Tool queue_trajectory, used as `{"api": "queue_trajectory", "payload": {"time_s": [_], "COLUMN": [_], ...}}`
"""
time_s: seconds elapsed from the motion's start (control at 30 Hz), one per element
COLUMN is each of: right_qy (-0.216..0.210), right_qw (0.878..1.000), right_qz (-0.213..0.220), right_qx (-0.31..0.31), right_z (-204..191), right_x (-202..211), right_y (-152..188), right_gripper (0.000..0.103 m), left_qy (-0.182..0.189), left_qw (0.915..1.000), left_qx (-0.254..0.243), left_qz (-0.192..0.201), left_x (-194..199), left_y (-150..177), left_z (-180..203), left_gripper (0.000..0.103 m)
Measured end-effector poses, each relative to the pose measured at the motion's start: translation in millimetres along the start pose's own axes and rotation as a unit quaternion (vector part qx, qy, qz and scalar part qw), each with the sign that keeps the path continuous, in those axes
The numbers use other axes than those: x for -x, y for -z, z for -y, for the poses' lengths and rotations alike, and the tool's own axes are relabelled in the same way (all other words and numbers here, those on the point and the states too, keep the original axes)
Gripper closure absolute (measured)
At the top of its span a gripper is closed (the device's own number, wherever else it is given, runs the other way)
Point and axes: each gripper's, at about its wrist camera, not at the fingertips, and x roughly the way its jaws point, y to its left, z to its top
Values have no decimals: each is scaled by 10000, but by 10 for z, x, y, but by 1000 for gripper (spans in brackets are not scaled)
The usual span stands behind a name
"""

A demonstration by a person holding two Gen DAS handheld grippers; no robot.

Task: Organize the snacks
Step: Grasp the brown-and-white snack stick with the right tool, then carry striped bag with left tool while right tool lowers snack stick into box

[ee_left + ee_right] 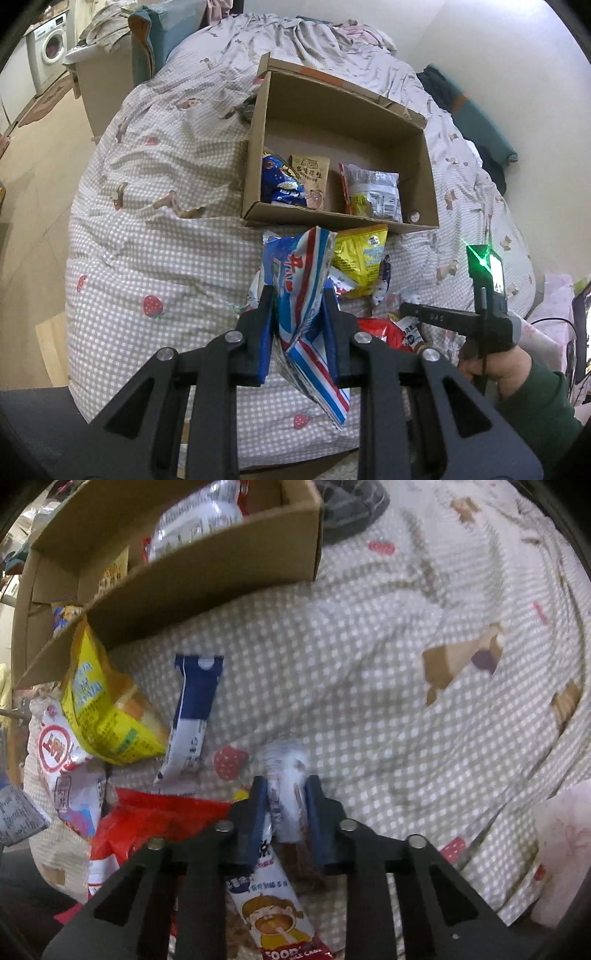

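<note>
Left tongs clamp striped packet; right tongs clamp snack bar.

On the bed quilt, the cardboard box sits at 12 o'clock from the loose snack pile. In the box, a peanut packet lies at 9 o'clock from a clear-wrapped packet. A washing machine stands at 10 o'clock, on the floor.

Snack bar cut off by the bottom edge, its gripped top blurred, red packet partly hidden.
</note>
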Motion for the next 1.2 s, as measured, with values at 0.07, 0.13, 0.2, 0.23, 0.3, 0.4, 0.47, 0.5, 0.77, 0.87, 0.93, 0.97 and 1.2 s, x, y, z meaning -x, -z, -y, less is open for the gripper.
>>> {"api": "queue_trajectory", "payload": {"time_s": [0.07,0.13,0.2,0.23,0.3,0.4,0.47,0.5,0.77,0.87,0.93,0.97,1.2], "right_qy": [106,96,-25,-129,-370,-890,-1080,-1165,-1646,-1775,-1820,-1851,-1973], "right_qw": [9998,9989,9964,9942,9877,9676,9515,9460,9281,9254,9257,9254,9229], "right_qz": [192,443,816,1020,1449,2281,2820,2973,3297,3304,3274,3270,3301], "right_qx": [-22,-95,-240,-320,-465,-615,-592,-557,-531,-551,-520,-495,-183], "right_z": [14,39,111,133,187,259,266,232,293,265,220,198,45], "right_x": [77,186,350,444,646,1002,1242,1312,1483,1514,1517,1514,1547], "right_y": [-4,-9,-7,1,25,99,144,150,182,149,162,153,17], "right_gripper": [84,84,84,84,84,84,84,84,84,84,84,84,84], "left_qy": [-35,-45,-79,-103,-134,-228,-300,-311,-438,-455,-486,-500,-575], "left_qw": [10000,9999,9998,9997,9995,9989,9980,9977,9941,9938,9934,9933,9909], "left_qx": [-52,-83,-128,-146,-174,-227,-257,-266,-386,-413,-428,-441,-516], "left_qz": [41,71,123,157,212,349,484,544,911,930,941,946,1104], "left_x": [8,23,41,52,71,112,155,178,339,343,346,352,402], "left_y": [5,9,11,13,14,18,19,15,-87,-128,-161,-179,-404], "left_z": [14,26,47,54,65,81,92,96,159,183,198,208,241], "left_gripper": [83,83,83,83,83,83,83,83,83,83,83,83,83]}}
